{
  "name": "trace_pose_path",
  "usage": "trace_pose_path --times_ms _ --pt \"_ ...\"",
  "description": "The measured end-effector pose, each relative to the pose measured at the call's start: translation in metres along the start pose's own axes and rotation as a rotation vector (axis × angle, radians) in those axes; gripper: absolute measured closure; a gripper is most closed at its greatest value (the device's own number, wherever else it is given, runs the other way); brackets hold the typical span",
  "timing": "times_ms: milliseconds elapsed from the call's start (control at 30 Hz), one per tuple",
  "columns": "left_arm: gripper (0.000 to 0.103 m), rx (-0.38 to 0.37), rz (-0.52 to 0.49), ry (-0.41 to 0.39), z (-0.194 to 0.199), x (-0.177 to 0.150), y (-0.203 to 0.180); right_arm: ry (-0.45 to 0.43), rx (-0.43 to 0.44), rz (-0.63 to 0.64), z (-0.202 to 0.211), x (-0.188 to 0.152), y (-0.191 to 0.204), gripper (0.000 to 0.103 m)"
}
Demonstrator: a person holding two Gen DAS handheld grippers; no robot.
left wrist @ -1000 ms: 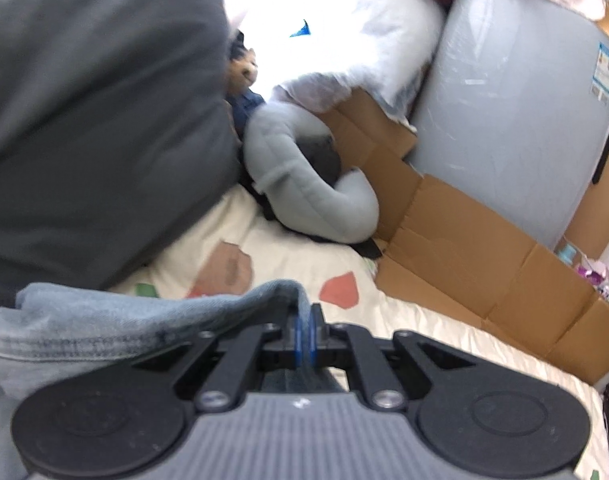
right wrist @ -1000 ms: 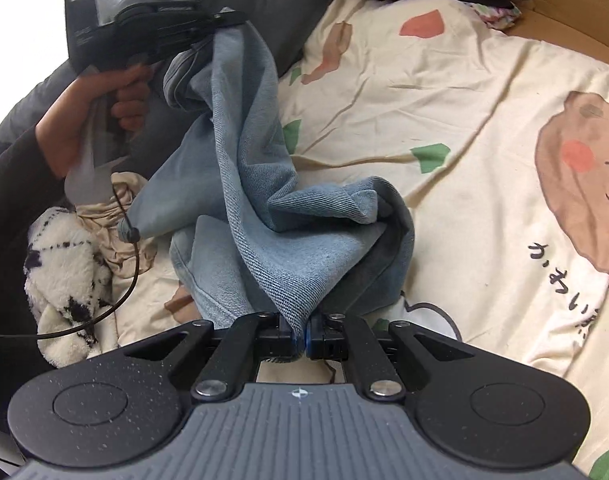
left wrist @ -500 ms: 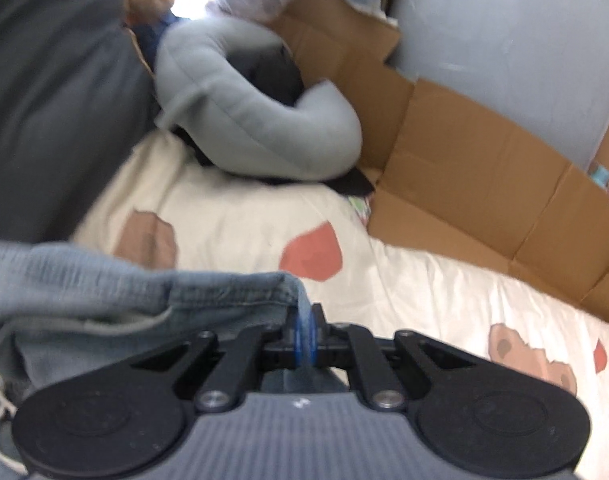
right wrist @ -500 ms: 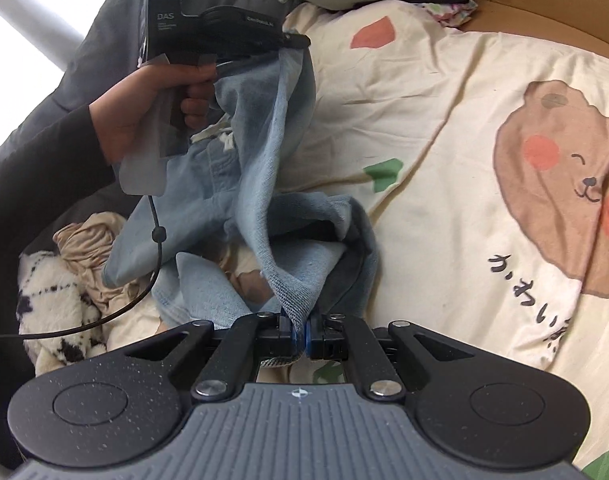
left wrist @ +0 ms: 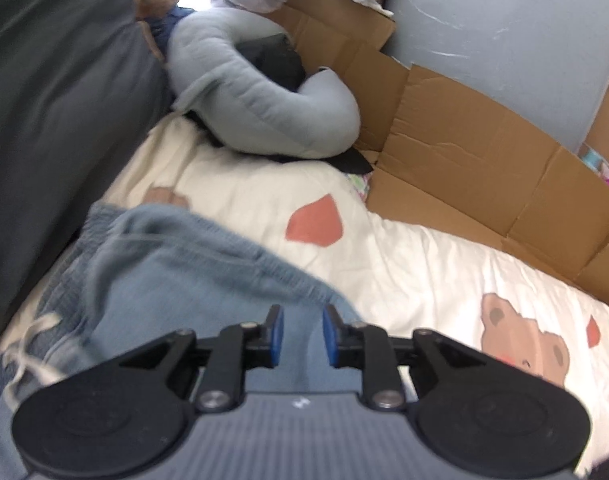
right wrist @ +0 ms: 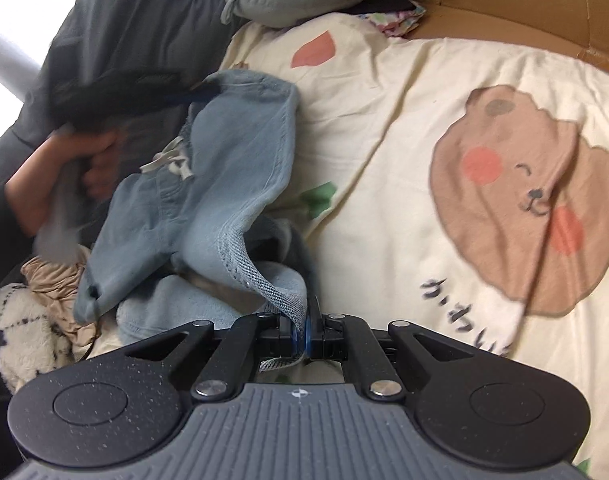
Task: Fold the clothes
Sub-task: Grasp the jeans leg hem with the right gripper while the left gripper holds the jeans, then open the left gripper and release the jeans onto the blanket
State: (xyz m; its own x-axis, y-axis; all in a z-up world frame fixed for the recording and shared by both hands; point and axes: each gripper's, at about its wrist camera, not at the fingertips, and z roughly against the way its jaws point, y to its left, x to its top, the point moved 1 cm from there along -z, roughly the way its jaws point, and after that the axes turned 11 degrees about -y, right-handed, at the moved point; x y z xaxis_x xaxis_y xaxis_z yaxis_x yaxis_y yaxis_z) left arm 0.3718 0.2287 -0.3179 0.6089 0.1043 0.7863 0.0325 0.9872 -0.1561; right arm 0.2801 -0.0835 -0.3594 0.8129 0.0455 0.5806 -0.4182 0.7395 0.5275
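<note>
Honestly, the bed (right wrist: 384,92) with its bear-print sheet is roomy, but the denim shorts (right wrist: 224,184) lie bunched near its left side, hem end raised. The right gripper (right wrist: 302,330) has its fingers pinched on the hem; the left gripper (left wrist: 299,336) has its fingers apart over the waistband. Tugging one-sided could twist the heap and wreck any fold.

The left gripper (left wrist: 299,335) hovers just above the denim shorts (left wrist: 192,280), jaws parted and empty. The right gripper (right wrist: 301,334) sits at the shorts' near edge, jaws clamped on the hem. The person's hand (right wrist: 92,160), blurred, grips the left tool beside the shorts' waistband.
</note>
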Motion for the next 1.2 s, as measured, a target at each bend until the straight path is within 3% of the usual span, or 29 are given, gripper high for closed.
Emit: trace_pose_path --times_ms 300,533,800,867,933,1200 --pt "0.079 0.085 0.052 0.043 0.084 -0.048 0.049 -0.023 -0.075 0.005 0.002 0.029 -0.027 0.101" --pt "0.071 0.114 0.120 0.079 0.137 -0.096 0.057 -0.059 -0.150 -0.054 -0.004 0.048 -0.045 0.099" --pt "0.059 0.125 0.182 0.094 0.156 -0.146 0.048 -0.054 -0.158 -0.063 0.011 0.048 -0.035 0.074" --pt "0.052 0.130 0.208 0.090 0.156 -0.154 0.048 -0.056 -0.166 -0.079 0.017 0.046 -0.035 0.073" --pt "0.046 0.133 0.234 0.083 0.156 -0.162 0.048 -0.059 -0.169 -0.101 0.023 0.043 -0.035 0.061" --pt "0.047 0.138 0.315 0.116 0.147 -0.193 0.046 -0.023 -0.126 -0.162 0.036 0.021 -0.025 0.059"
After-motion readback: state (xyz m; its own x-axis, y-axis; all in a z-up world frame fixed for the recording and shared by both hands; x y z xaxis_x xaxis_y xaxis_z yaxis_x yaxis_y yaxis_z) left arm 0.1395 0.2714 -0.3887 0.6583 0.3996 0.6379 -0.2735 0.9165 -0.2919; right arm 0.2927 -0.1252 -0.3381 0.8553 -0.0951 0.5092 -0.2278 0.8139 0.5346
